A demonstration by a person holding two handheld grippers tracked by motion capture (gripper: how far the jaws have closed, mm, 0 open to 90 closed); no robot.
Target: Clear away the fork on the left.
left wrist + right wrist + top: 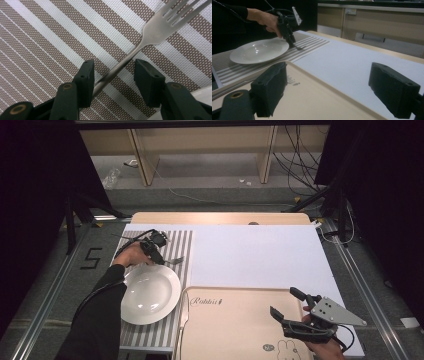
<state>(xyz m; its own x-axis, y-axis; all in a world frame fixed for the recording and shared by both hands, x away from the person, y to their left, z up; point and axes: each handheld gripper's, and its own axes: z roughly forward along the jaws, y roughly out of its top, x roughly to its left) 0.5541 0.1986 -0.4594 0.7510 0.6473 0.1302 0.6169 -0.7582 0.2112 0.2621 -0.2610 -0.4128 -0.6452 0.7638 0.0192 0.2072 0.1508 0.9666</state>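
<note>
The work in hand is the handling of a fork (pixel 160 30) that lies on a striped placemat (pixel 182 245) at the left of the table, just beyond a white plate (pixel 150 292). The left gripper (pixel 159 257) is lowered over the fork handle; in the left gripper view the jaws stand apart, one on each side of the handle, with the left pad touching or nearly touching it and a clear gap at the right pad, so the fork is straddled but not clamped. Judged from this, the approach and alignment are complete, while the closing of the jaws, the lift and any placement remain to be done. The fork rests flat on the placemat, tines pointing away from the gripper and towards the white sheet (pixel 260 255) that covers the middle of the table. The right gripper (pixel 287 312) hangs over a beige tray (pixel 235 325) at the near right, jaws wide apart and holding nothing; in the right gripper view the space between its pads is bare. Containers: the plate is shallow and holds nothing; its surface shows only reflections. The tray carries printed lettering and a drawn figure but no loose items. A knife (pixel 183 317) lies between the plate and the tray, along the edge of the placemat, untouched.
</note>
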